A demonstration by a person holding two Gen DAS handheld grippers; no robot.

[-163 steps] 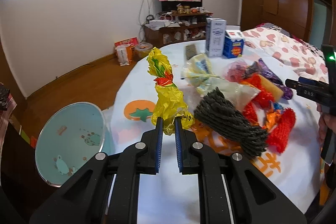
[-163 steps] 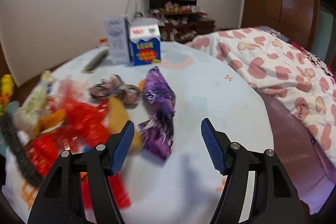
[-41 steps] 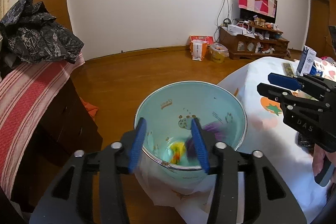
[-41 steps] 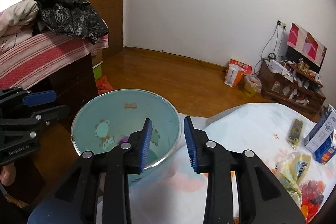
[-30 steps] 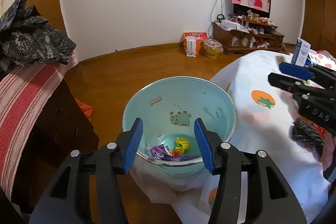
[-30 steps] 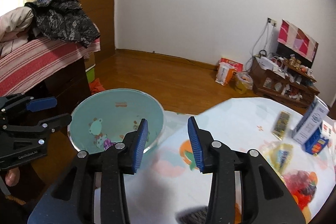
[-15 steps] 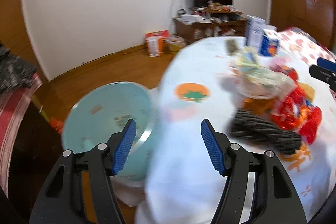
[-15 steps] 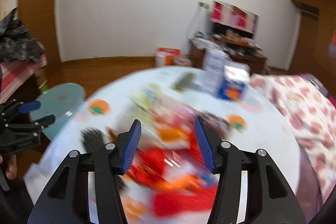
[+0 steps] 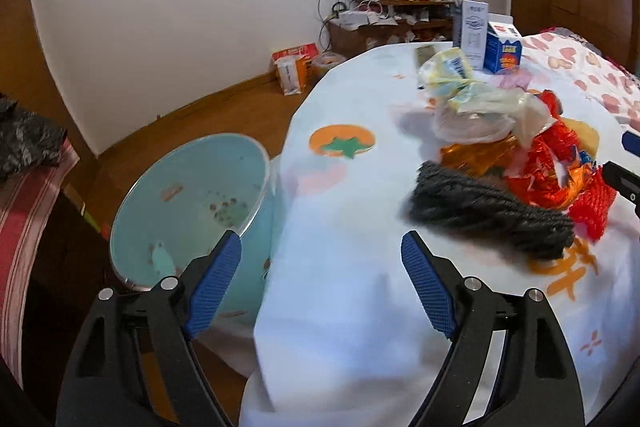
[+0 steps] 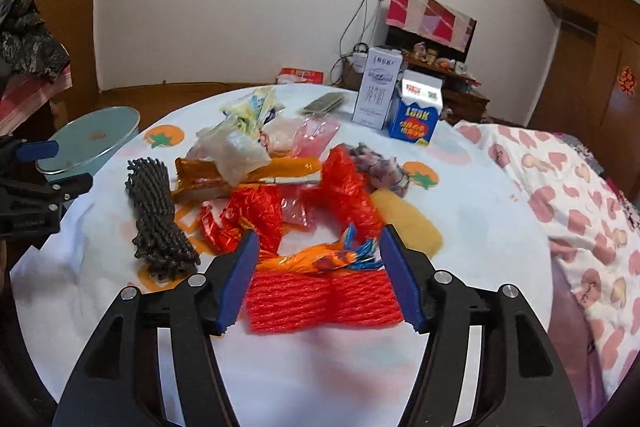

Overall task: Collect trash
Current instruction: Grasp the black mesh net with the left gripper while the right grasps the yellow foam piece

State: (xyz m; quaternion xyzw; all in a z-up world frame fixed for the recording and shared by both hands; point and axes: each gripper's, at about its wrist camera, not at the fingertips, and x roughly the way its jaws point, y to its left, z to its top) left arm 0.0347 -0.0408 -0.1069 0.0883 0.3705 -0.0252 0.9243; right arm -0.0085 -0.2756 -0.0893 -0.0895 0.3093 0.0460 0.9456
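Note:
A pile of trash lies on the white round table: a dark grey foam net, a red foam net, an orange wrapper, red mesh bags, clear plastic bags. A light blue bin stands on the floor left of the table. My left gripper is open and empty above the table's left edge, near the grey net. My right gripper is open, its jaws astride the red foam net and orange wrapper.
Two cartons and a dark flat packet stand at the table's far side. A bed with a heart-print cover lies to the right. A striped blanket over dark furniture is left of the bin.
Both grippers dropped their wrappers into the bin, then swung back right to the table. Both jaws have opened wider. The right gripper now sits over the red foam net.

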